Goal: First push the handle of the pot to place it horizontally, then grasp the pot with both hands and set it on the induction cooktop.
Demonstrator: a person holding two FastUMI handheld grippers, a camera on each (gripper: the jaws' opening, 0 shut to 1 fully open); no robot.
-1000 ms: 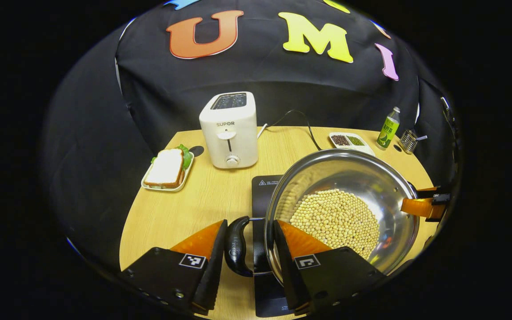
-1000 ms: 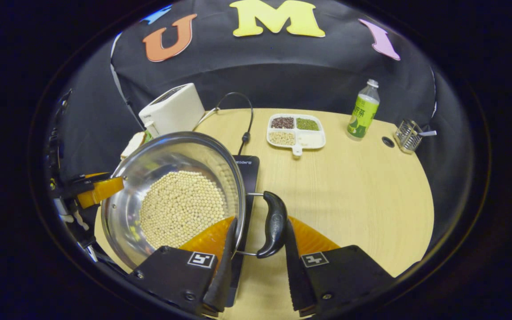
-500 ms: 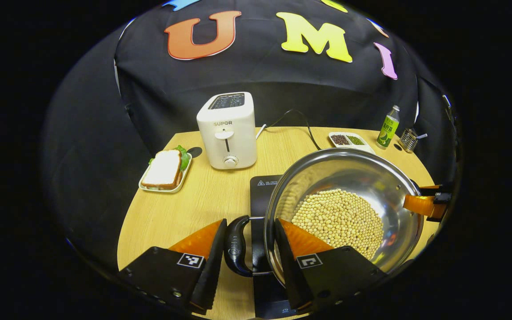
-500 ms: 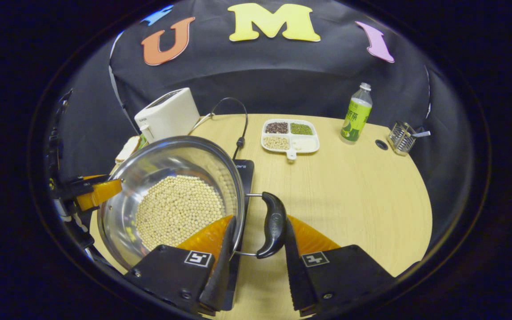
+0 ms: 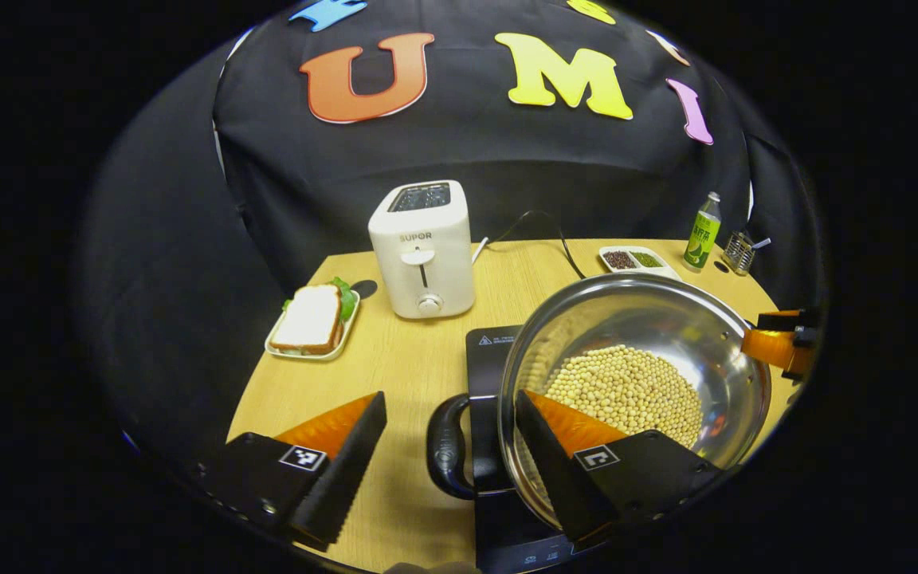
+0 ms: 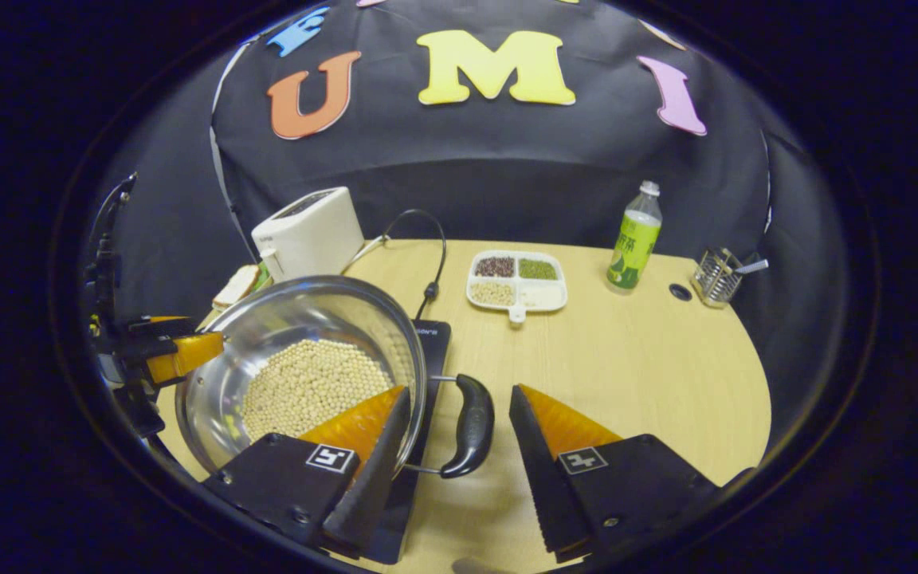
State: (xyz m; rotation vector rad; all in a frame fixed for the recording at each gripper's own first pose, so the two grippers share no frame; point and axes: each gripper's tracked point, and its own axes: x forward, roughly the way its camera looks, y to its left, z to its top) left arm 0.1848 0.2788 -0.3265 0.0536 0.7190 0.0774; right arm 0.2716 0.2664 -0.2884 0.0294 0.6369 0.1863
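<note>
A steel pot (image 5: 650, 311) holding soybeans (image 5: 626, 391) sits on the black induction cooktop (image 5: 491, 351). In the left gripper view, its black left handle (image 5: 447, 446) lies between the fingers of my left gripper (image 5: 451, 399), which is open and not touching it. In the right gripper view the pot (image 6: 307, 319) is at lower left on the cooktop (image 6: 431, 335). My right gripper (image 6: 459, 392) is open around the pot's other handle (image 6: 471, 426), with gaps on both sides. Each gripper also appears across the pot in the other's view.
A white toaster (image 5: 423, 247) and a plate with a sandwich (image 5: 311, 319) stand at the back left. A divided dish of beans (image 6: 516, 281), a green bottle (image 6: 633, 239) and a wire holder (image 6: 715, 275) stand at the back right. A black cable (image 6: 431, 263) runs to the cooktop.
Both grippers were shut on the pot's handles and have opened and let go. The pot has settled lower on the cooktop, and both grippers have drawn back a little.
</note>
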